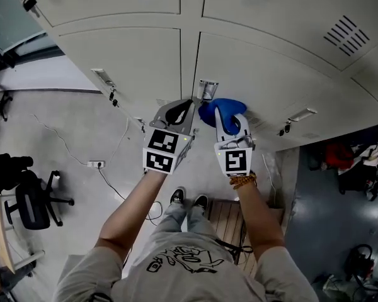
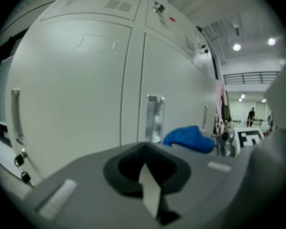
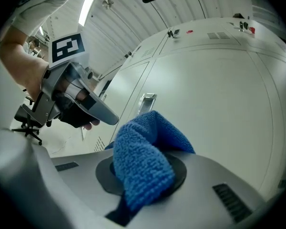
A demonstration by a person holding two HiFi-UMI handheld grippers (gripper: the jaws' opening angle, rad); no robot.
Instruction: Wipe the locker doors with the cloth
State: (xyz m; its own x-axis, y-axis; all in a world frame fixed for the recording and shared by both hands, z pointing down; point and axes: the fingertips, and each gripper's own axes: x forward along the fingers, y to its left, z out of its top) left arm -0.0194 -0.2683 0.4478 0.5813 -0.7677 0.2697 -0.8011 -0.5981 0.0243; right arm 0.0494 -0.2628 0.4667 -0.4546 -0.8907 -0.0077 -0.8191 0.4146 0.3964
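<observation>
Blue cloth (image 3: 142,163) clamped in right gripper (image 1: 225,117) near locker door (image 1: 264,61) handle (image 1: 207,89); left gripper (image 1: 180,112) closed, empty; cloth hides right fingertips.

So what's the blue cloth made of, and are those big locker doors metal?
The blue cloth looks like soft microfibre: fuzzy little loops cover it. The locker doors look like painted sheet metal, smooth pale grey with punched vent slots, though the paint hides what's underneath. The door handle looks like shiny bare metal.
</observation>
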